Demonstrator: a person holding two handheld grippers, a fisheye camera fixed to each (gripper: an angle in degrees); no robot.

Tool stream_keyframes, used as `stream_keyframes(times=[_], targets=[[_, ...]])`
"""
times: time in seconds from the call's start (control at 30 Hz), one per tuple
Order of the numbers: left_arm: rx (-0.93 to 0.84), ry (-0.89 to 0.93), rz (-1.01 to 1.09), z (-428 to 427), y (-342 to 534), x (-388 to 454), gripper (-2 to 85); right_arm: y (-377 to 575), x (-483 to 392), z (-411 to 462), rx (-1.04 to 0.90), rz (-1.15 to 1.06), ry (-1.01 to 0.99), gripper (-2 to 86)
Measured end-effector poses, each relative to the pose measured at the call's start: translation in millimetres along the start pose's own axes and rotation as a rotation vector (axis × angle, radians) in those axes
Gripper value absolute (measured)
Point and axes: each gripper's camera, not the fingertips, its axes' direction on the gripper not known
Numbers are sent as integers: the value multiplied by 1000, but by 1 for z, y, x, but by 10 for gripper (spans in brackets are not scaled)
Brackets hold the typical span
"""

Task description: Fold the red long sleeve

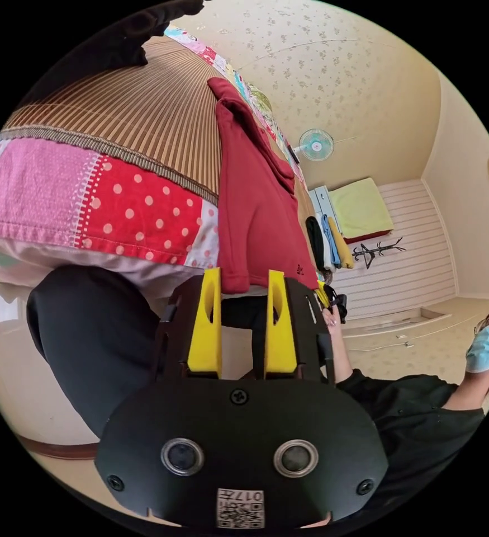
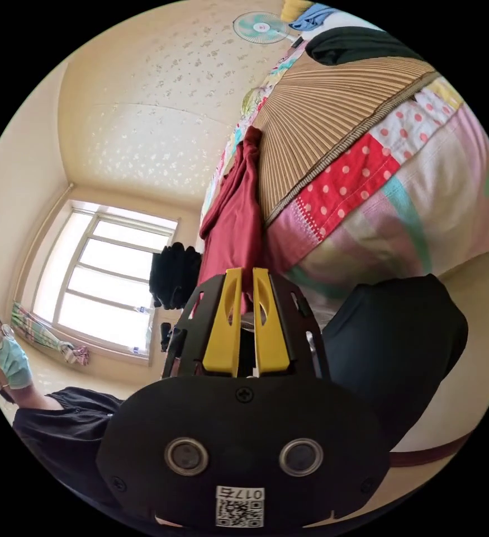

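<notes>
Hanging lengthwise straight ahead of both tools, the red long sleeve (image 1: 255, 201) sat between my spread left gripper (image 1: 244, 279); my right gripper (image 2: 247, 277) pinched its hem.

A white tag (image 1: 240, 508) with a square code sits on the left gripper (image 1: 243, 291), and another tag (image 2: 240, 506) on the right gripper (image 2: 247, 291); their characters are mirrored and unreadable. The small dark mark (image 1: 300, 271) on the red long sleeve (image 1: 255, 212) is too small to read.

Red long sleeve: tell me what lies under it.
The red long sleeve lies on a striped bamboo mat that covers a patchwork quilt. Its lower edge hangs over the quilt's edge. The mat beneath the garment is hidden.
</notes>
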Motion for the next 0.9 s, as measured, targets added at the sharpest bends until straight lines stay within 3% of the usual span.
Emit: stream_keyframes(times=[0.1,0.27,0.43,0.53,0.63,0.7,0.83,0.9], targets=[[14,23,51,-19,3,15,51,2,1,-15,7,29,-115,31],[137,432,232,-85,6,48,47,7,-50,-52,72,-114,-177,32],[279,695,405,-144,12,86,46,21,-120,-108,204,-324,-389,30],[346,814,398,-159,12,88,47,33,-152,-130,263,-431,-455,26],[361,700,213,-150,6,69,47,36,-160,-131,306,-437,-325,21],[345,580,118,-137,0,59,46,25,-139,-115,314,-298,-187,15],[389,548,15,-119,-32,49,45,2,-103,-108,462,-210,-378,8],[374,527,19,-113,-56,55,45,-37,-113,-90,384,-182,-182,7]])
